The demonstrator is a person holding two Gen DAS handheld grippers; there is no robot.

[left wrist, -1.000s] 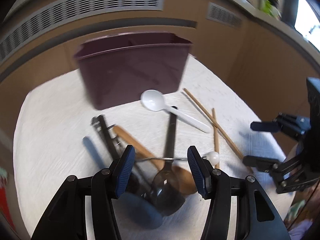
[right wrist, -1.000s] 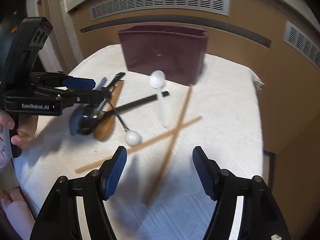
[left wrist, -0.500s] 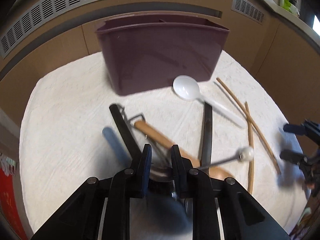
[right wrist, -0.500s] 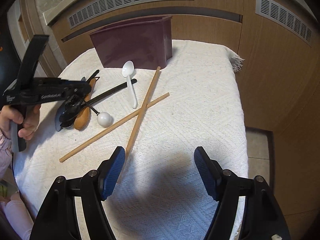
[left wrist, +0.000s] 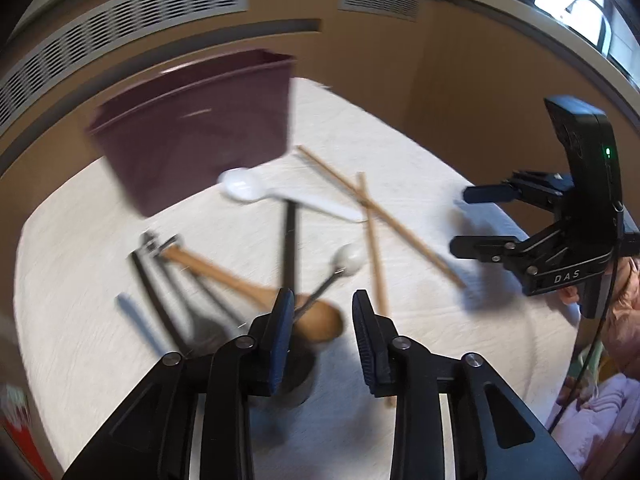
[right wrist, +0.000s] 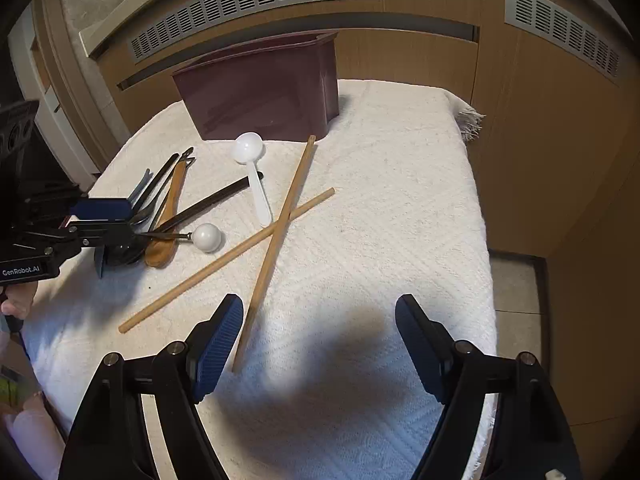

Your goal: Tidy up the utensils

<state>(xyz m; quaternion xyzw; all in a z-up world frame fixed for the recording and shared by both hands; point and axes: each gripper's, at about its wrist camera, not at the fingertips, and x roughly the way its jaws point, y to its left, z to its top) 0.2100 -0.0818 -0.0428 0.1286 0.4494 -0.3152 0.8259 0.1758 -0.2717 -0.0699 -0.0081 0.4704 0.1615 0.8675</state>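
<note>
A pile of utensils lies on the white cloth (right wrist: 400,200): a wooden spoon (left wrist: 216,272), a black ladle (left wrist: 289,240), a thin metal tool with a white ball end (left wrist: 350,258) and dark tongs. My left gripper (left wrist: 323,312) hovers over the wooden spoon's bowl with its jaws opening, and the pads press on nothing. A white plastic spoon (right wrist: 250,148) and two crossed chopsticks (right wrist: 280,224) lie in front of the maroon bin (right wrist: 264,88). My right gripper (right wrist: 320,320) stands open and still widening above bare cloth. One chopstick ends by its left finger.
The cloth-covered table ends at the right with a fringe (right wrist: 470,116), and the floor lies beyond. Wooden panels with vents stand close behind the bin. A person's hand (right wrist: 16,300) holds the left gripper (right wrist: 116,220) at the table's left edge.
The left jaws narrowed over the pile half a second ago and now stand wider, shifted right. The ball-ended tool has swung round. The right jaws have spread a little.
</note>
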